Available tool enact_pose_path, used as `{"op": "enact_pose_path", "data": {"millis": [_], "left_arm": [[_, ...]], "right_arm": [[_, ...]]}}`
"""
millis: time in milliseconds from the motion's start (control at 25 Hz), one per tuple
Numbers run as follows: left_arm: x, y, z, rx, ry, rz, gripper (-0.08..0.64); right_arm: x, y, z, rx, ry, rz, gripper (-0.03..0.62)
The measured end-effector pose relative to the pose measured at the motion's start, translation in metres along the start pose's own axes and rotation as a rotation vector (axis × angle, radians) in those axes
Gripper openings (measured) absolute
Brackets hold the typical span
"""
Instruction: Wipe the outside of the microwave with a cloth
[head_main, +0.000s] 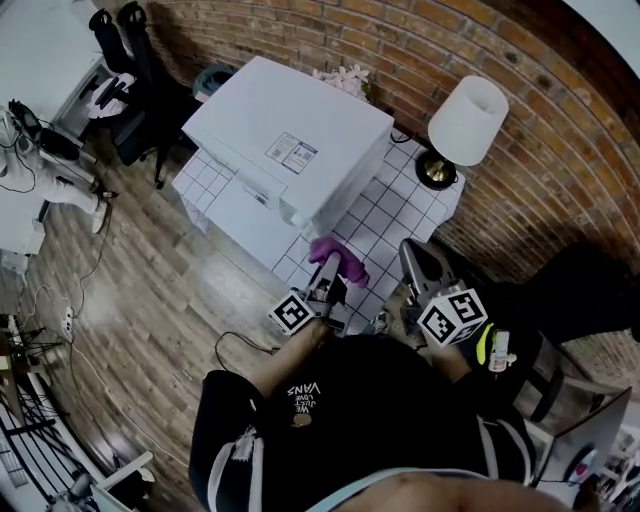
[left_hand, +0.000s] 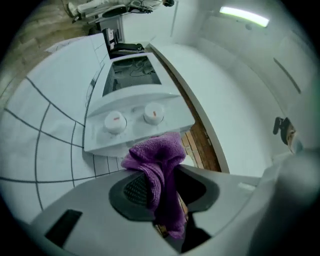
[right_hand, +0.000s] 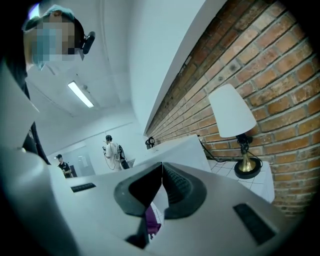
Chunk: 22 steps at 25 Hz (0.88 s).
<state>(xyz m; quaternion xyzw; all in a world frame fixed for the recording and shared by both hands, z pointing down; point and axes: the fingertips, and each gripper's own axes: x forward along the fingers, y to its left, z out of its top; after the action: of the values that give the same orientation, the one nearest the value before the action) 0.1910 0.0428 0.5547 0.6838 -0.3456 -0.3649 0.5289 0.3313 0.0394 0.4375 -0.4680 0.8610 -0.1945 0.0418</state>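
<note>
left claw (left_hand: 164, 192) around purple cloth (left_hand: 156, 159), near microwave (left_hand: 134, 106)

- Cannot read the print on the label (head_main: 291, 153) atop the microwave (head_main: 290, 120): too small in the head view.
- Cannot make out the marks on the two dials (left_hand: 115, 121), blurred in the left gripper view.
- Loses the lower end of the cloth (left_hand: 159, 165) where the left gripper (left_hand: 167, 187) clamps it.
- Shows only a purple sliver of cloth below the closed right gripper (right_hand: 161, 192).
- Hides most of the tiled surface (head_main: 395, 205) under the microwave.
- Leaves the distant standing person (right_hand: 111, 149) too small for detail.
</note>
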Motion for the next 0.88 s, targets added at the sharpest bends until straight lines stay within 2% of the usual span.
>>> {"op": "enact_pose_path", "data": {"millis": [80, 200, 360, 560, 760, 880], "left_arm": [[-0.021, -0.006, 0.018, 0.033, -0.024, 0.006, 0.132], [-0.052, -0.016, 0.046, 0.151, -0.033, 0.018, 0.132], [-0.074, -0.041, 0.081, 0.368, -0.016, 0.005, 0.132], [-0.08, -0.058, 0.12, 0.696, 0.055, 0.041, 0.133], [-0.072, -0.086, 0.139, 0.908, 0.107, 0.039, 0.133], [-0.068, -0.094, 0.149, 1.028, 0.123, 0.07, 0.132]], "right_arm": [[0.006, 0.011, -0.003, -0.005, 0.0, 0.012, 0.002], [0.015, 0.025, -0.006, -0.008, -0.003, 0.024, 0.002], [0.024, 0.043, -0.004, -0.017, -0.028, 0.036, 0.002], [0.034, 0.064, 0.001, -0.027, -0.072, 0.04, 0.002], [0.041, 0.082, 0.002, -0.067, -0.104, 0.023, 0.002], [0.043, 0.086, 0.002, -0.086, -0.118, -0.009, 0.002]]}}
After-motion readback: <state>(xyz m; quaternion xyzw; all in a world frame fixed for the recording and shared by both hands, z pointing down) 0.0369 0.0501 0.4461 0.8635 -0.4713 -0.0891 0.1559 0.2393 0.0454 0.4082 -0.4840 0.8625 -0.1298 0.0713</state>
